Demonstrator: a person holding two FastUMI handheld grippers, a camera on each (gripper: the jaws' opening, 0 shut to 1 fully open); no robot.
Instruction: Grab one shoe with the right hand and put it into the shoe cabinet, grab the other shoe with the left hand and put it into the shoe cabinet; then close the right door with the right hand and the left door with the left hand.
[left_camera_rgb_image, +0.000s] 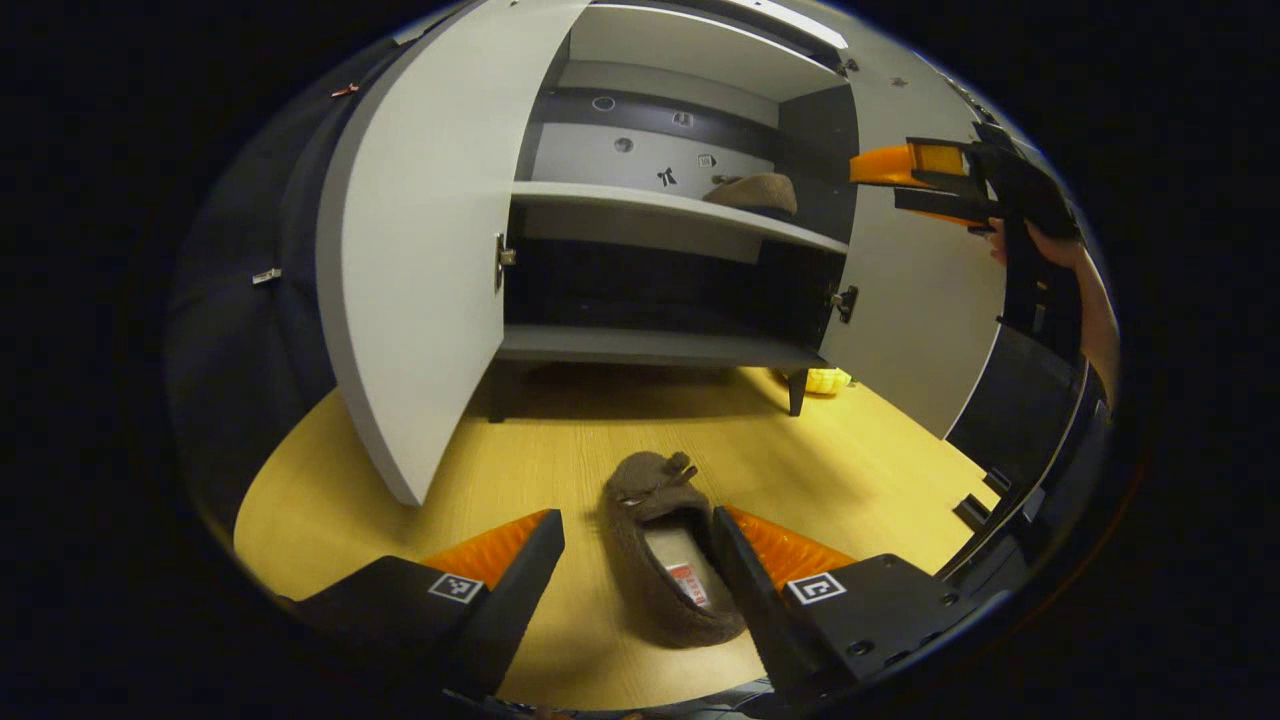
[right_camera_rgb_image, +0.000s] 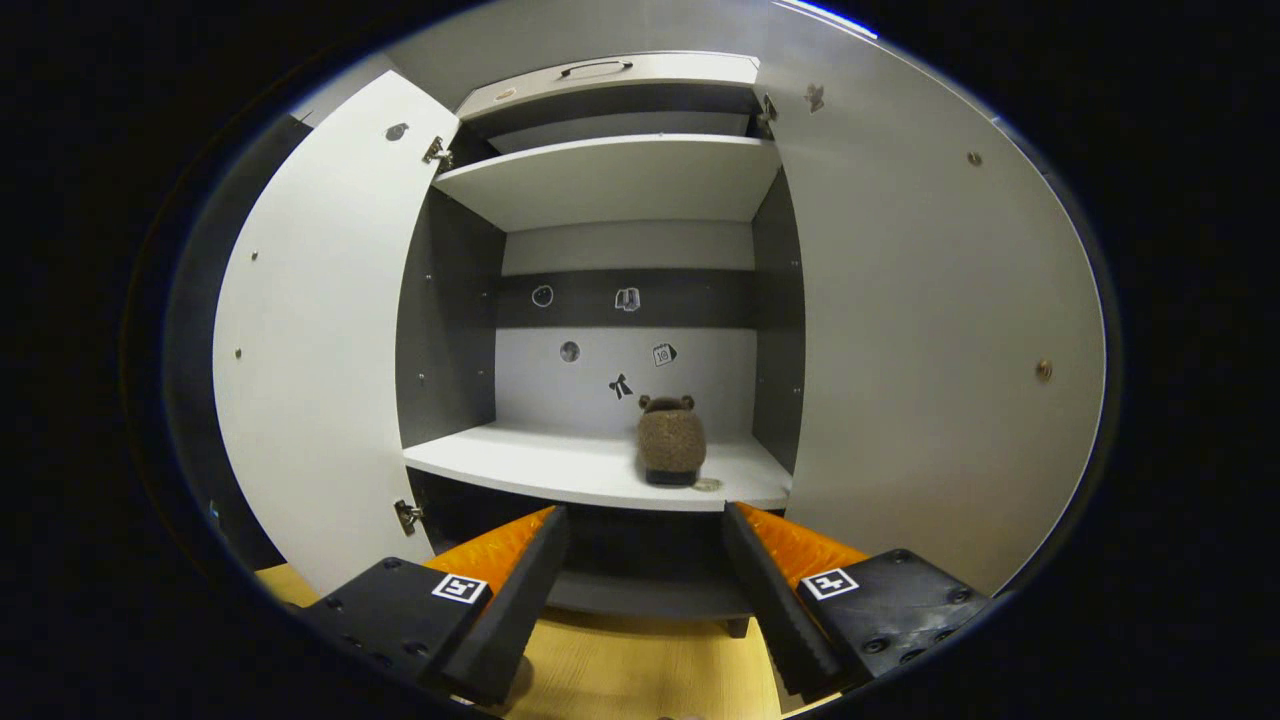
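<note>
- wooden floor (left_camera_rgb_image: 520, 450) runs under the cabinet (left_camera_rgb_image: 660, 345), both doors swung out.
- one shoe (left_camera_rgb_image: 665, 555) lies on it between our left gripper (left_camera_rgb_image: 638, 560) fingers, jaws wide, not yet pressing.
- other shoe (right_camera_rgb_image: 671, 445) sits on the middle shelf (right_camera_rgb_image: 560, 470); our right gripper (right_camera_rgb_image: 645, 580) faces it, jaws wide and empty.
- risk: the soft shoe may fold or slip if we pinch only one wall.
- the shoe's heel end is partly hidden by a finger, so we cannot judge contact there.
</note>
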